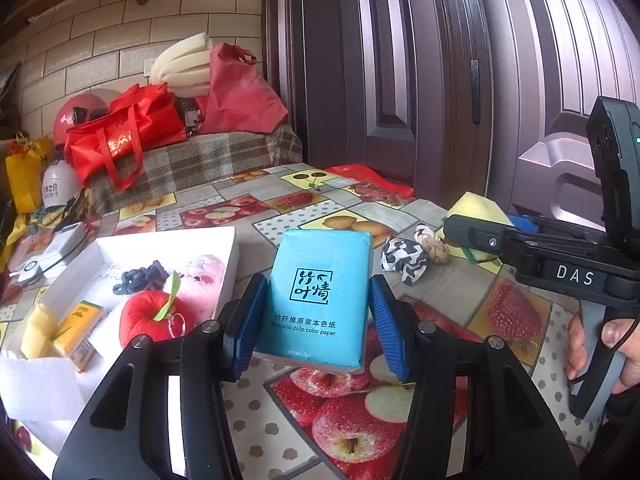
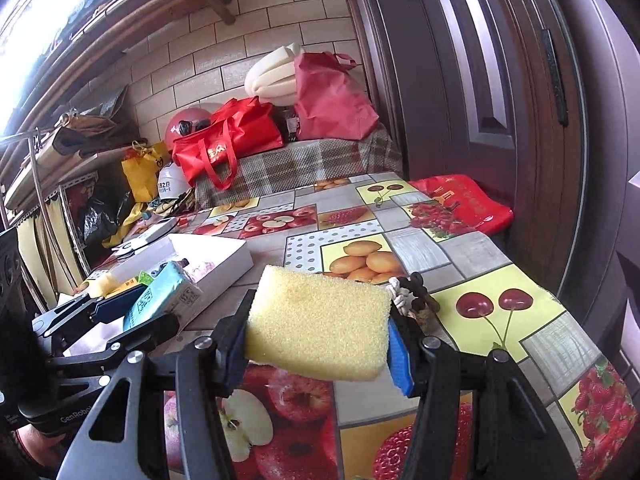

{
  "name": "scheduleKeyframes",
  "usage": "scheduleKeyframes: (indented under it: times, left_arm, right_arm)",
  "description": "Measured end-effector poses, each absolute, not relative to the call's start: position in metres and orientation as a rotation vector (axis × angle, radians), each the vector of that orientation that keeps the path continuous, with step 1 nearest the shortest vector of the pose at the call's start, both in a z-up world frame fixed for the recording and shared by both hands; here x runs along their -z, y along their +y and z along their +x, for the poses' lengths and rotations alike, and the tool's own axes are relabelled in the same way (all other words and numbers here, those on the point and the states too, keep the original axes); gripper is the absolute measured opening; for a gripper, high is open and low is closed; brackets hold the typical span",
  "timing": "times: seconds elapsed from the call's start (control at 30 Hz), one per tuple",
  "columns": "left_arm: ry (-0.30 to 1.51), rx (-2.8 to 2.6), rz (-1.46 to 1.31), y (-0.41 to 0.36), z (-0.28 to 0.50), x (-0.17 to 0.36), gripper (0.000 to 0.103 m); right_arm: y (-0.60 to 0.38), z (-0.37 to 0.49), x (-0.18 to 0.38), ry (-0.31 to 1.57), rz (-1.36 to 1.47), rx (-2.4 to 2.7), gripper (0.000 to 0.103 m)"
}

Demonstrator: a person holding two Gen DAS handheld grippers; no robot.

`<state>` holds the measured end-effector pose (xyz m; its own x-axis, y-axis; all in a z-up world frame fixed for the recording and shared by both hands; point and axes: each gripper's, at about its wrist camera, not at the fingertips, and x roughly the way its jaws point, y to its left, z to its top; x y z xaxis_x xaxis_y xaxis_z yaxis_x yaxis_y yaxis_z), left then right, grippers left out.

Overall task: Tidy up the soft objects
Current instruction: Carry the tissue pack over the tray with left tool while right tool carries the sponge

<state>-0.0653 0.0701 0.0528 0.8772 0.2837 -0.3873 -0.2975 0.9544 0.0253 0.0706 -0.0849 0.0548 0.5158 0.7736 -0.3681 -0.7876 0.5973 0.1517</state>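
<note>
Fruit-printed cloth covers the tabletop (image 1: 432, 292), and a white box (image 1: 224, 240) with soft things inside sits at the left of the frame. The left tool (image 1: 316, 320) grips a blue tissue pack (image 1: 320, 300) by its sides, lifted off the cloth. The right tool (image 2: 316, 340) squeezes a yellow sponge (image 2: 320, 320), also in the air. Both tools are close together, so they may collide near the box. The smooth pack can slip down, and the sponge can twist out of the pads.

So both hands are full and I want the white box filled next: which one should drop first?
Left, probably. Its tool holds the blue tissue pack right beside the white box; the right tool with the sponge sits farther away.
</note>
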Motion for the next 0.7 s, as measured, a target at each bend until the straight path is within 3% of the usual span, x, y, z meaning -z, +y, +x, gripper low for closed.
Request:
scheduleKeyframes:
  times: [0.7]
  left_arm:
    - [0.364,-0.431,-0.063,0.12,-0.124,-0.052,0.052]
  right_arm:
    - [-0.032,0.024,-0.05,0.384,-0.185,-1.052,0.057]
